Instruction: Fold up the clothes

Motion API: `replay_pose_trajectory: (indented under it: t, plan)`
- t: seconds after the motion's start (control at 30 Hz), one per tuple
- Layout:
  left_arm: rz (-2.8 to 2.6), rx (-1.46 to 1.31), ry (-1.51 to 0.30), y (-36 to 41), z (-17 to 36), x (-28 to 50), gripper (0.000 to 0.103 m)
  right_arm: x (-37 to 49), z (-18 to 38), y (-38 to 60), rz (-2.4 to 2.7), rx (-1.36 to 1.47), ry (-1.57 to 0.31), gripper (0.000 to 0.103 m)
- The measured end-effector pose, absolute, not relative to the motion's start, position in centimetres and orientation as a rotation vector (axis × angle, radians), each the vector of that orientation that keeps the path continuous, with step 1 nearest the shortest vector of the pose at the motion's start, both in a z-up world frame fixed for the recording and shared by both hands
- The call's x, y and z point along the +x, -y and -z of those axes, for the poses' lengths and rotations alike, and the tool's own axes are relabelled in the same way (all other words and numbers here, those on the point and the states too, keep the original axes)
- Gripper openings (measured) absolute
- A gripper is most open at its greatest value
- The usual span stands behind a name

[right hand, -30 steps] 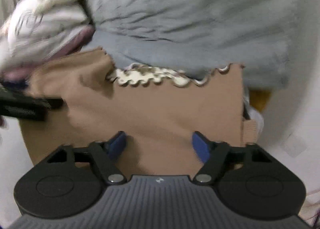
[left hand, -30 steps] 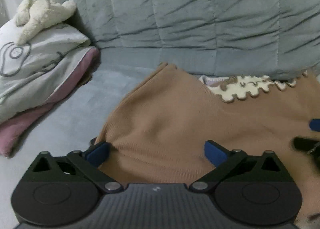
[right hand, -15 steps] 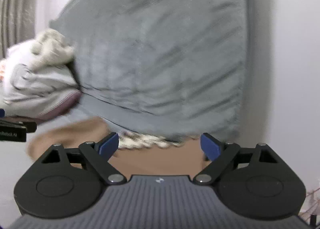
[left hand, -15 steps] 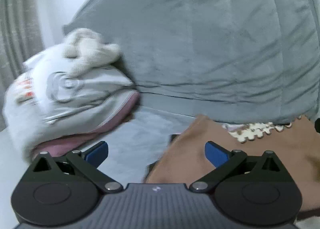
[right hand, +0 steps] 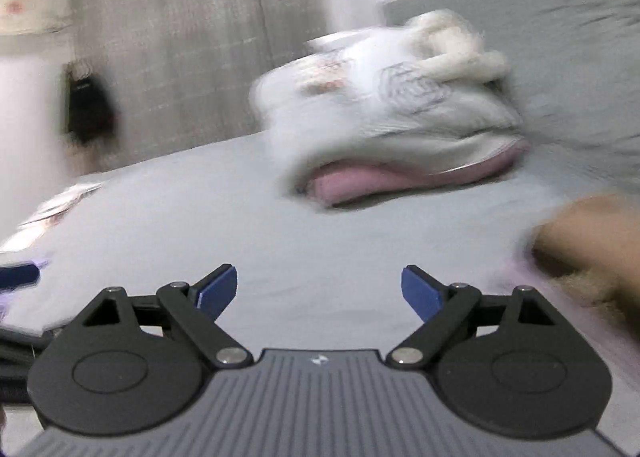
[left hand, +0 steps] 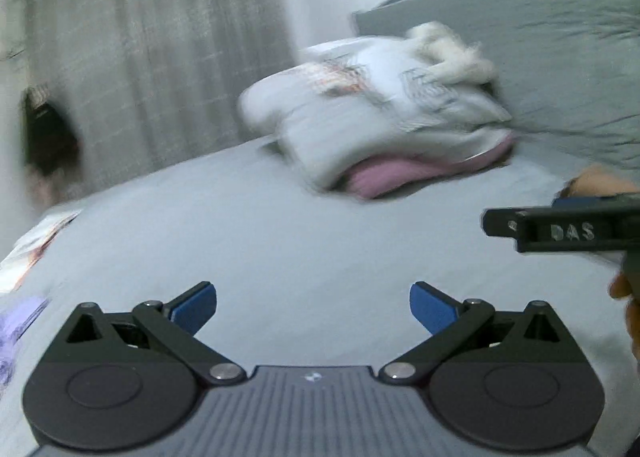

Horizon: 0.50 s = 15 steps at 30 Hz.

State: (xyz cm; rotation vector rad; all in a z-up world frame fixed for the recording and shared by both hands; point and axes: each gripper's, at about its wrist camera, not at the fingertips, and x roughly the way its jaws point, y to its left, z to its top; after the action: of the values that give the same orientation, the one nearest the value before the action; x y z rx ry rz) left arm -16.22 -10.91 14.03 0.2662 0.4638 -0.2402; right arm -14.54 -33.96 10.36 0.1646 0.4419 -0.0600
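The brown sweater (right hand: 592, 233) lies on the grey bed sheet (right hand: 320, 233); only its blurred left edge shows at the right of the right wrist view. A small part of the brown sweater (left hand: 600, 179) also peeks in at the right of the left wrist view. My left gripper (left hand: 312, 307) is open over bare sheet with nothing between its blue pads. My right gripper (right hand: 320, 293) is open wide over the sheet, left of the sweater, and holds nothing. In the left wrist view the right gripper (left hand: 520, 225) reaches in side-on from the right edge.
A stack of white and pink pillows (left hand: 380, 129) with a fluffy white soft toy (left hand: 452, 53) on top leans on the grey headboard cushion (left hand: 560, 37). Loose printed and purple clothes (left hand: 28, 257) lie at the left edge. A grey curtain (left hand: 140, 57) hangs behind.
Both grippers swung left off the brown sweater, which slid to the right edge of both views. The right jaws spread wider. The pillow stack and curtain have come into view.
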Motion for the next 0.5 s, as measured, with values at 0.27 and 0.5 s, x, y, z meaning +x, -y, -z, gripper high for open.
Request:
replay_pose_trajectory:
  t: [0.27,0.5]
  plan:
    - [0.145,0.203,-0.569,3.4,-8.4,-13.9,0.102,-11.2,-2.0,23.4,0.008,-0.159,-0.575,0.09]
    - [0.149,0.225,-0.626,3.3,-5.2,-9.2,0.102,-8.3,0.0,25.9,0.093,-0.127,-0.618,0.09]
